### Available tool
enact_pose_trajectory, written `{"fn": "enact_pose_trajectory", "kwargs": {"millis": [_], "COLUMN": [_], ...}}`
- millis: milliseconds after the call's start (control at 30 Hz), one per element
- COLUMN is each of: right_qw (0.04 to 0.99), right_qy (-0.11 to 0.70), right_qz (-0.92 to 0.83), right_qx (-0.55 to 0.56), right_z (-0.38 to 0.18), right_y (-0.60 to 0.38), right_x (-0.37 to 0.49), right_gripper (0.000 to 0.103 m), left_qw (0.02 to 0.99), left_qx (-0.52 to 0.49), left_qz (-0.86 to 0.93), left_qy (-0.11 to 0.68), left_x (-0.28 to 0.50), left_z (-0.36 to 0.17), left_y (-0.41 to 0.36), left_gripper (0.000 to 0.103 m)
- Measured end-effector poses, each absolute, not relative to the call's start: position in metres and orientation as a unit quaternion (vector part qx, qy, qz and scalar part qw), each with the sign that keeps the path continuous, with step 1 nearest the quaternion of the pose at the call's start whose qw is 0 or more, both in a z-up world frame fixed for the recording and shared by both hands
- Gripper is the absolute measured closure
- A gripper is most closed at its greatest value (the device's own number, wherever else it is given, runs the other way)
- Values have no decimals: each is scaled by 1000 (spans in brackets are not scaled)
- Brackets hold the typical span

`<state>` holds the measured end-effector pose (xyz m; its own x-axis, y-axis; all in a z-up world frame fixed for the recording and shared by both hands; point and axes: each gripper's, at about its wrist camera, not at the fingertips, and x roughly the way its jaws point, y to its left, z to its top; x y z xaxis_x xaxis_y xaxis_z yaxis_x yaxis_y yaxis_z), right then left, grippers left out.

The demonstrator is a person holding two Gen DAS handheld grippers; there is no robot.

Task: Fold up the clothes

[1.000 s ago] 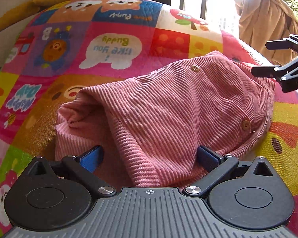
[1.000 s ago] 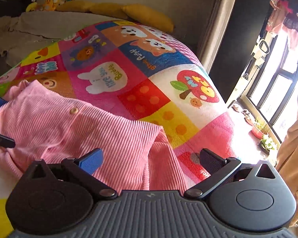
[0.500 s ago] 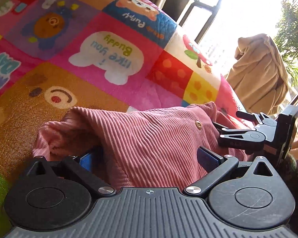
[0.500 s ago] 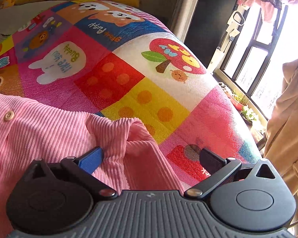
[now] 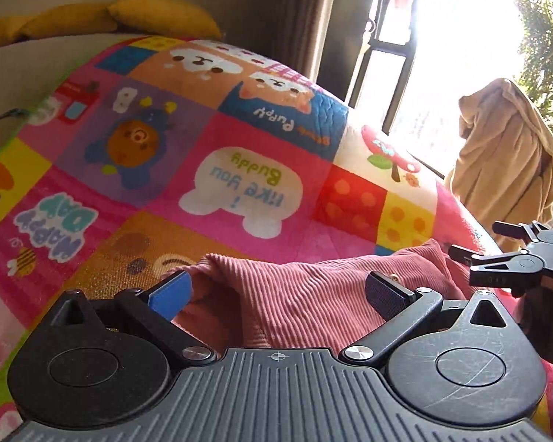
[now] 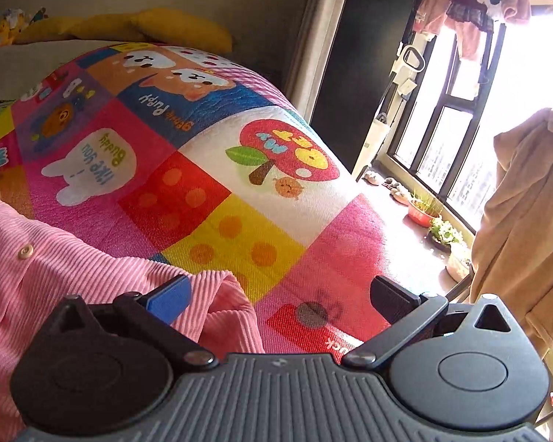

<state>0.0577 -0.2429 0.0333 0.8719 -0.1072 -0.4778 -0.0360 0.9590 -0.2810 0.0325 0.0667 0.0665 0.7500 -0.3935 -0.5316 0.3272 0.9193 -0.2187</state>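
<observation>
On my left wrist feed the patchwork quilt [image 5: 210, 140] carries upside-down lettering: "i like you Buddy" in a white bunny-shaped patch [image 5: 245, 189], "Happy Day" on the pink square [image 5: 55, 228], and a blue square [image 5: 295, 121] ending in "Puppy", its first word unclear. My right wrist feed shows the same bunny wording [image 6: 92, 164] and the "Puppy" line [image 6: 166, 110]. Letters on the red mushroom [image 6: 289, 147] I can't read.

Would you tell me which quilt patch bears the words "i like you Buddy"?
The pink patch with the white rabbit-shaped bubble, just beyond the pink corduroy garment. Its neighbours, the purple patch and the red spotted patch, carry no such words.
</observation>
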Motion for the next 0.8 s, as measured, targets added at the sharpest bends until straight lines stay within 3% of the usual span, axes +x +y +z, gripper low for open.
{"fn": "enact_pose_trajectory", "kwargs": {"millis": [133, 300, 433, 567, 800], "right_qw": [946, 942, 953, 944, 946], "right_qy": [273, 291, 272, 281, 230], "right_qz": [-5, -17, 24, 71, 85], "right_qx": [-172, -168, -133, -154, -214], "right_z": [18, 9, 30, 18, 16], "right_y": [-218, -214, -217, -202, -181], "right_x": [82, 83, 54, 37, 10], "right_gripper": [0, 0, 0, 0, 0], "left_qw": [922, 899, 911, 916, 928], "left_qx": [-44, -4, 8, -16, -17], "left_qz": [-261, -239, -243, -250, -217], "left_qy": [283, 366, 332, 312, 304], "left_x": [37, 62, 49, 37, 17], "left_z": [66, 16, 4, 16, 27], "left_y": [35, 4, 6, 18, 46], "left_gripper": [0, 0, 0, 0, 0]}}
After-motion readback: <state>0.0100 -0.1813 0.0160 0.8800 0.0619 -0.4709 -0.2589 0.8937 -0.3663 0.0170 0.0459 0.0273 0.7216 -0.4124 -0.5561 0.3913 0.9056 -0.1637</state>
